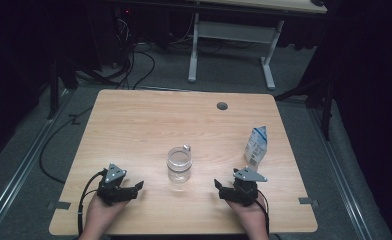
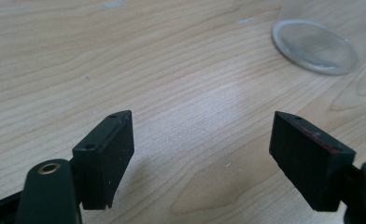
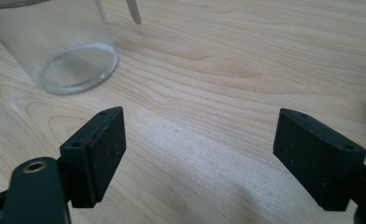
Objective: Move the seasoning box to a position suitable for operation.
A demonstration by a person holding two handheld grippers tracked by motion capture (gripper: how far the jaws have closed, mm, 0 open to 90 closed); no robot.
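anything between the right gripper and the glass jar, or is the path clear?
Nothing visible stands between them. The right gripper rests open near the table's front edge, with bare wood up to the glass jar. The carton stands off to its other side.

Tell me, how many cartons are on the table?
1. The carton stands near the table's right edge, beyond the right gripper. None seems hidden.

— How are my hands placed?
— Your left hand (image 1: pixel 100 212) rests low, its black two-jaw left gripper (image 1: pixel 134 188) gaping empty.
— The other?
— Your right hand (image 1: pixel 249 212) mirrors it, black two-jaw right gripper (image 1: pixel 219 187) likewise wide.
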